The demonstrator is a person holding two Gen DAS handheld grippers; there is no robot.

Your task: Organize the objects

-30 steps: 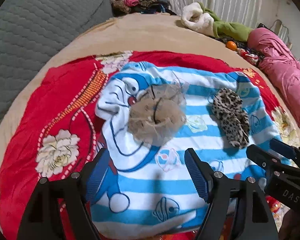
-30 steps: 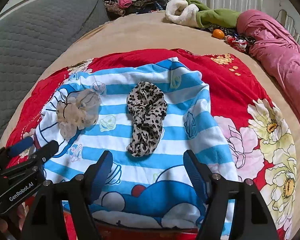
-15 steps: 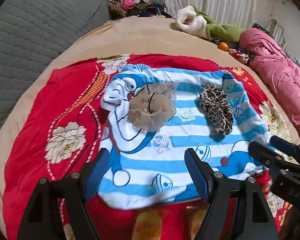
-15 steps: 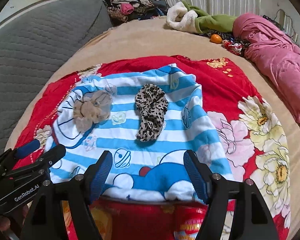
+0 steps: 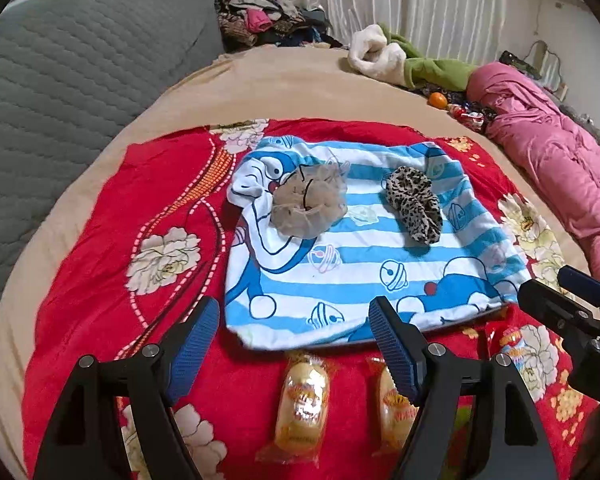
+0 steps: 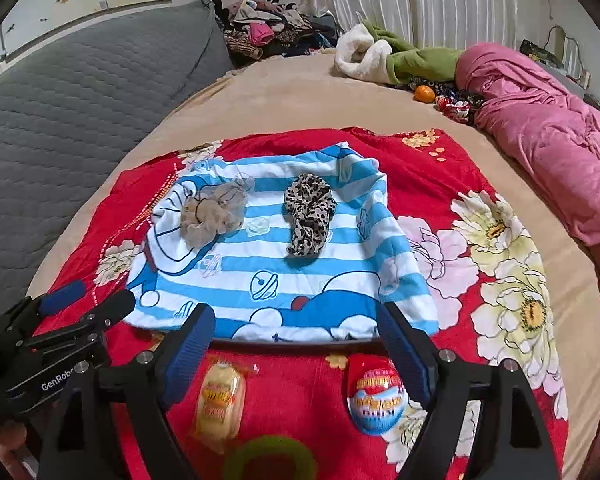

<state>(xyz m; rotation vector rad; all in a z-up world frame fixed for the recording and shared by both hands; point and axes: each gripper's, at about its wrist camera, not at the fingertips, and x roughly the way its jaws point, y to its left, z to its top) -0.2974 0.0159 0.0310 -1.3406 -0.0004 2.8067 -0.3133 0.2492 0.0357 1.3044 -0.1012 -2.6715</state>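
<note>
Both grippers empty and pulled back off the blue-striped cartoon cloth [image 5: 364,256], which I'll use as the landmark. On the cloth: beige mesh scrunchie [image 5: 309,207] toward its left end, leopard scrunchie [image 5: 414,208] toward its right end, the two well apart, neither touching a gripper. So the two hair ties look placed — that part reads as done. Left: the wrapped snacks just off the cloth's near edge on the red floral blanket [image 5: 100,240] — two yellow cake packets [image 5: 303,396], a red-and-blue round packet [image 6: 376,398], plus a blurry green ring [image 6: 269,460] nearest the camera; my guess is these get sorted next, not certain. Left gripper [image 5: 294,348] has its jaws spread wide, nothing between the pads, hovering over the near edge of the cloth. Right gripper [image 6: 294,344] is opening at this moment, jaws wide, nothing between them either. Versus a second ago: both cameras sat close over the cloth, each scrunchie large in view and the snacks out of frame; now both hands have backed away and risen, the cloth's whole near edge shows and the snack packets have come into view below it. Scrunchies lie in the same spots on the cloth as before. Right jaws visibly wider than earlier — left unchanged.
</note>
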